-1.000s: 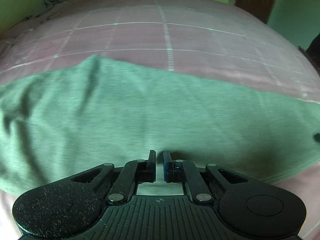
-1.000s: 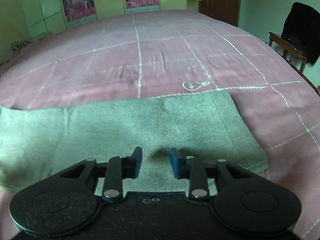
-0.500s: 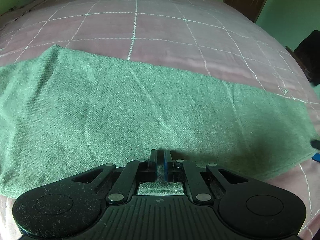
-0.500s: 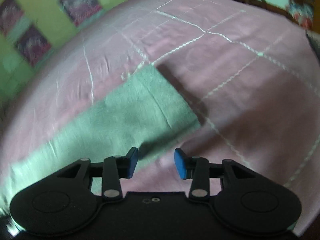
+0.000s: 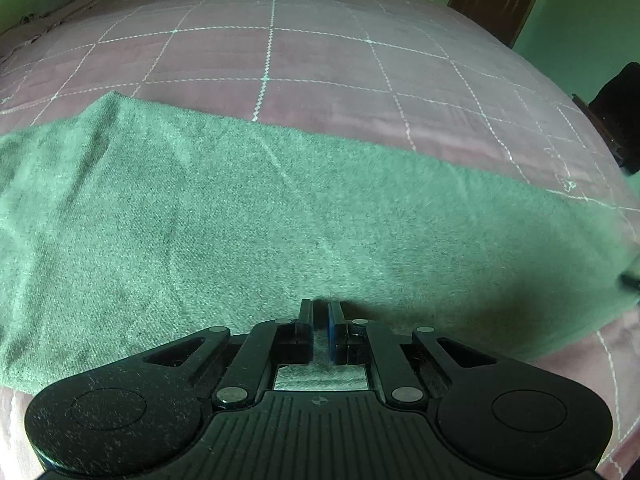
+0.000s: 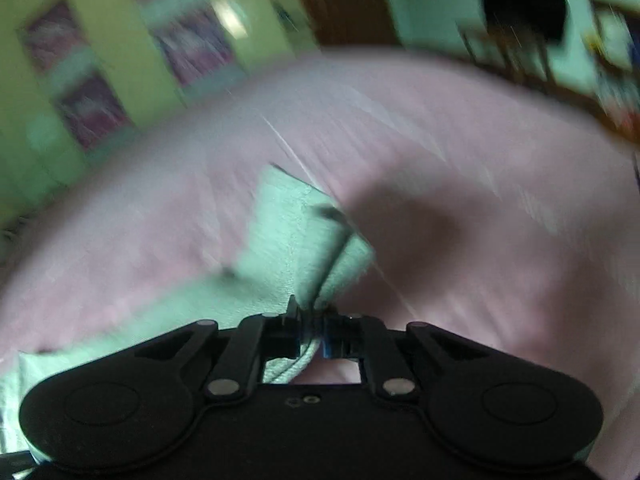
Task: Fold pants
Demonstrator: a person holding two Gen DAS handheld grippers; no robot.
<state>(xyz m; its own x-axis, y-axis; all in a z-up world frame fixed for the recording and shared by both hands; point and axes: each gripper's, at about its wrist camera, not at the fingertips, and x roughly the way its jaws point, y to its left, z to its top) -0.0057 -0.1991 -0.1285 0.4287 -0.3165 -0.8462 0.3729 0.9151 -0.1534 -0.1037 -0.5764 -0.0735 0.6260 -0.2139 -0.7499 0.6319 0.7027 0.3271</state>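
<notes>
One pink bedspread [image 5: 280,60] stretches beyond the fingers, one pair of green pants [image 5: 240,220] lies on it just ahead of them, and two grippers, left gripper [image 5: 320,316] and right gripper [image 6: 308,320], each clamp its near edge.

The left gripper [image 5: 319,309] is showing a black, speckled body with ribbed centre, round silver rivets and one blue pad. The right gripper [image 6: 310,312] is looking alike: black linkages, silver rivets.
</notes>
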